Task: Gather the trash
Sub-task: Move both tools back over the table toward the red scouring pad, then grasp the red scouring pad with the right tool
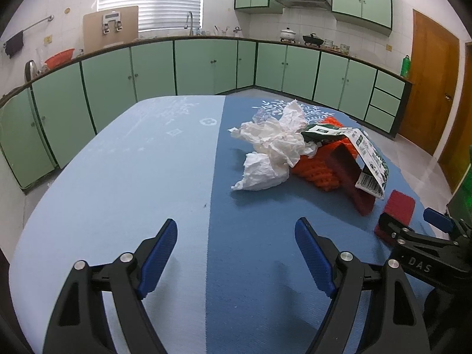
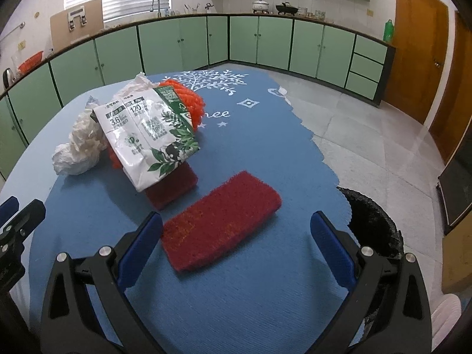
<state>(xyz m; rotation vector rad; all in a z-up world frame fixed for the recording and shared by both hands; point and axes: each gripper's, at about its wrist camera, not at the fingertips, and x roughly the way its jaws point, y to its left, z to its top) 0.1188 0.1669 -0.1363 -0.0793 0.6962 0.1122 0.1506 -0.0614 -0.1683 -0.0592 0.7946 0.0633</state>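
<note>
A heap of trash lies on the blue tablecloth: crumpled white tissues, an orange net, a flattened white-and-green carton and a dark red pad under it. A second dark red scouring pad lies flat, apart from the heap. My left gripper is open and empty, short of the tissues. My right gripper is open, its fingers on either side of the near end of the flat red pad, not closed on it. The heap also shows in the right wrist view: carton, tissues, net.
A black-lined bin stands on the floor just past the table's right edge. Green kitchen cabinets run along the back wall, a wooden door at the right. The right gripper's body is at the left view's right edge.
</note>
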